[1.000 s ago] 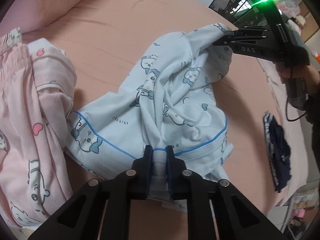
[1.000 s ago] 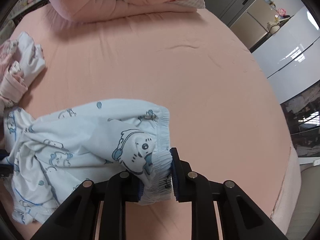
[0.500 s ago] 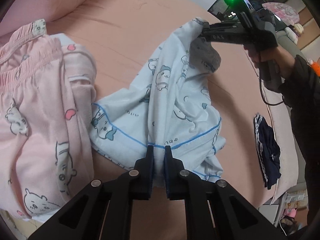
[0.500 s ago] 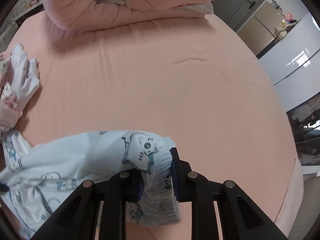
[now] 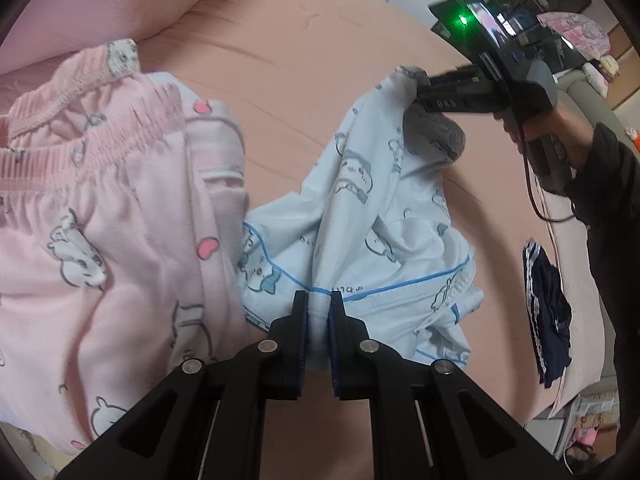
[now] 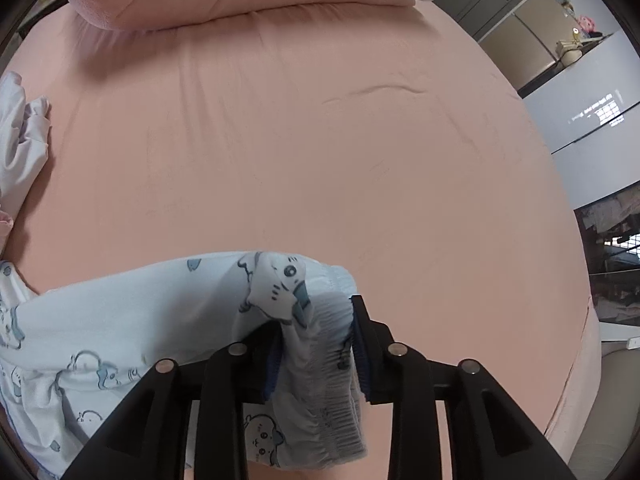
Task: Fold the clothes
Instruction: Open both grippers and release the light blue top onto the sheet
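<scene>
Left gripper (image 5: 318,322): clamped on the blue-piped hem of the pale blue shorts (image 5: 372,216).
Right gripper (image 6: 316,340): jaws opening — waistband bunched between them, shorts trailing leftward.

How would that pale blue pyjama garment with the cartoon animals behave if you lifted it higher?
The pale blue printed pyjama garment would probably hang limp: it sags in loose folds between the left gripper and right gripper. It looks light and thin. With the right gripper opening, that elastic waistband may slip free.
</scene>
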`<state>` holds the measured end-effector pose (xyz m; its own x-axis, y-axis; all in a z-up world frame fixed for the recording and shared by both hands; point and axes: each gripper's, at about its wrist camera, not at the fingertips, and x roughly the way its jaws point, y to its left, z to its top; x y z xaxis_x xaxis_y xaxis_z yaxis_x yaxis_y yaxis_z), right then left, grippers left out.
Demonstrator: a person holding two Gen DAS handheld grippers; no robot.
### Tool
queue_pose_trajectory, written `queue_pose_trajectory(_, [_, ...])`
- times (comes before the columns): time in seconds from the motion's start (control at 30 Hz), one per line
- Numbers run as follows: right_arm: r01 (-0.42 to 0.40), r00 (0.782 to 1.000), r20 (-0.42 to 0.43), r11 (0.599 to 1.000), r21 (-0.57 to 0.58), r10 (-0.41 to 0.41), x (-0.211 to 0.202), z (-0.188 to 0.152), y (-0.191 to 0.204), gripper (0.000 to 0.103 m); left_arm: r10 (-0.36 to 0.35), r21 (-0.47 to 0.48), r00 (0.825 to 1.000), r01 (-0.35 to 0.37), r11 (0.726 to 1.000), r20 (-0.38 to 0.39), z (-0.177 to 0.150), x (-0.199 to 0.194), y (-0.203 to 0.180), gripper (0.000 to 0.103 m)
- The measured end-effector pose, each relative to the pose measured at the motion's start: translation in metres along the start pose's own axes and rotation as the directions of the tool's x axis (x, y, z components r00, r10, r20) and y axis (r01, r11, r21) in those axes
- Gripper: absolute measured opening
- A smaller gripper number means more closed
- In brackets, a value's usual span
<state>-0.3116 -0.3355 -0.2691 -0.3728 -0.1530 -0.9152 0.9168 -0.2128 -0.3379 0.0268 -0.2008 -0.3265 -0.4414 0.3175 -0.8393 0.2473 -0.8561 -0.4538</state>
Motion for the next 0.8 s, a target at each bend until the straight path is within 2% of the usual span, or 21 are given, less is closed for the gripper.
queue_pose_trajectory(0.03, [0.02,1.0,-0.003,1.0,-0.006,-0.02,-0.002,-0.001,0.0,0.037,0.004,-0.002,1.0,-0.004,1.0,-0.005,0.001,-0.001,0.001,0.008])
queue_pose_trajectory(0.1, [0.058,0.998,-0.007,0.998,-0.018,-0.058,-0.007,-0.003,0.001,0.051,0.01,-0.006,1.0,-0.01,1.0,-0.022,0.002,-0.002,0.002,0.009])
queue_pose_trajectory(0.17, [0.074,0.997,0.003,0.997,-0.032,-0.074,-0.015,-0.006,0.003,0.055,0.021,-0.008,0.999,-0.022,1.0,-0.035,0.002,-0.007,0.003,0.011])
queue_pose_trajectory(0.23, [0.074,0.997,0.011,0.997,-0.037,-0.074,-0.022,-0.008,0.002,0.058,0.063,0.004,0.997,-0.062,0.998,-0.046,0.002,-0.006,-0.002,0.015])
queue_pose_trajectory(0.3, [0.074,0.997,0.014,0.996,-0.039,-0.074,-0.028,-0.01,0.002,0.06,0.096,0.018,0.994,-0.095,0.995,-0.054,0.002,-0.003,-0.007,0.026])
queue_pose_trajectory(0.37, [0.084,0.996,0.016,0.995,-0.046,-0.083,-0.031,-0.009,0.001,0.06,0.081,0.016,0.995,-0.08,0.997,-0.058,0.001,-0.005,-0.01,0.054])
queue_pose_trajectory(0.43, [0.083,0.996,0.023,0.995,-0.052,-0.082,-0.034,-0.005,-0.002,0.06,0.051,0.008,0.997,-0.051,0.999,-0.054,0.001,-0.01,-0.012,0.074])
queue_pose_trajectory(0.47, [0.084,0.996,0.025,0.995,-0.053,-0.083,-0.037,-0.005,-0.001,0.06,0.05,0.013,0.997,-0.05,0.999,-0.051,0.001,-0.012,-0.015,0.08])
queue_pose_trajectory(0.6, [0.081,0.996,0.029,0.995,-0.061,-0.079,-0.057,-0.012,0.007,0.06,0.078,0.052,0.997,-0.076,0.996,-0.03,0.0,-0.023,-0.027,0.081])
queue_pose_trajectory(0.8, [0.094,0.995,0.03,0.994,-0.059,-0.093,-0.075,-0.013,0.008,0.06,0.065,0.079,0.998,-0.064,0.995,-0.011,-0.005,-0.037,-0.036,0.082])
